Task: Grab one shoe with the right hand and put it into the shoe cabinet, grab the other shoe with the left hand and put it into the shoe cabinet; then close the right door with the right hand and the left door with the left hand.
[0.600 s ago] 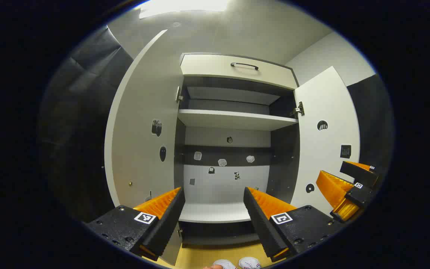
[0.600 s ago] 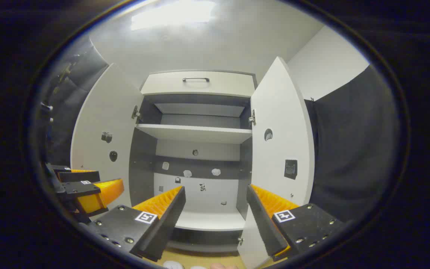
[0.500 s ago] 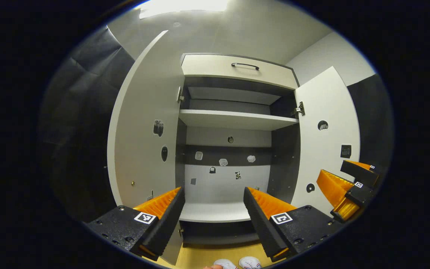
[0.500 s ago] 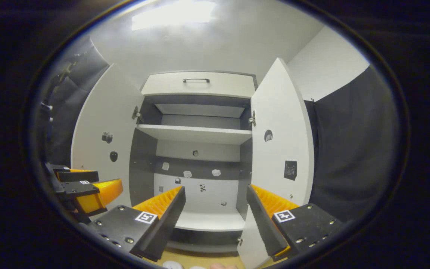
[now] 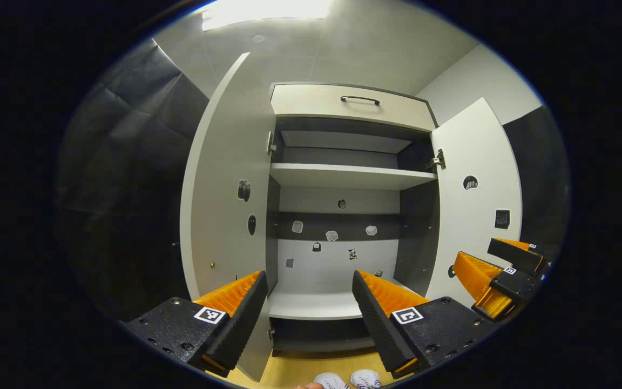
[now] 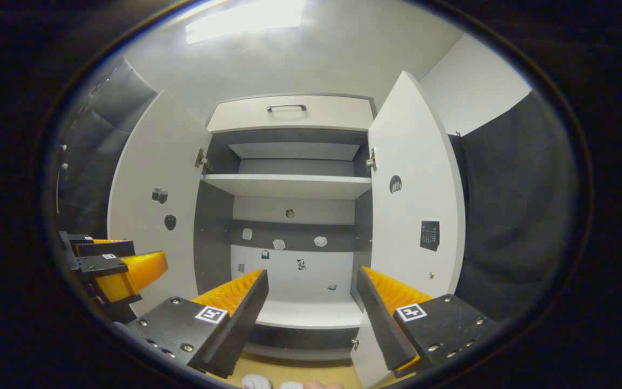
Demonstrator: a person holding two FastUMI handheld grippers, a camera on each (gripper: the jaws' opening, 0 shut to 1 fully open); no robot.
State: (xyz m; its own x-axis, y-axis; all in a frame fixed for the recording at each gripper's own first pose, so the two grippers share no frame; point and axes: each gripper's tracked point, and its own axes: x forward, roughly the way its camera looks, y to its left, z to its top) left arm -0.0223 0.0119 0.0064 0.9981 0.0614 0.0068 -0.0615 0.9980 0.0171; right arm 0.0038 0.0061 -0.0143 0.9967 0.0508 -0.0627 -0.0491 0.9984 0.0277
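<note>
My left tongs point(image 5: 308, 281) and right tongs point(image 6: 311, 278) gape wide, empty, before the white two-door shoe cabinet point(image 5: 343, 178). White shoes point(image 5: 366, 378) sit on the wooden floor point(image 5: 295, 367) below.

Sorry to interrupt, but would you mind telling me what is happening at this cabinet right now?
A person holds two tools before the tall white shoe cabinet, whose two doors stand wide open. The left tool and right tool are both open and empty. The pair of white shoes sits on the wooden floor below, and the white bottom shelf holds no shoe yet.
</note>
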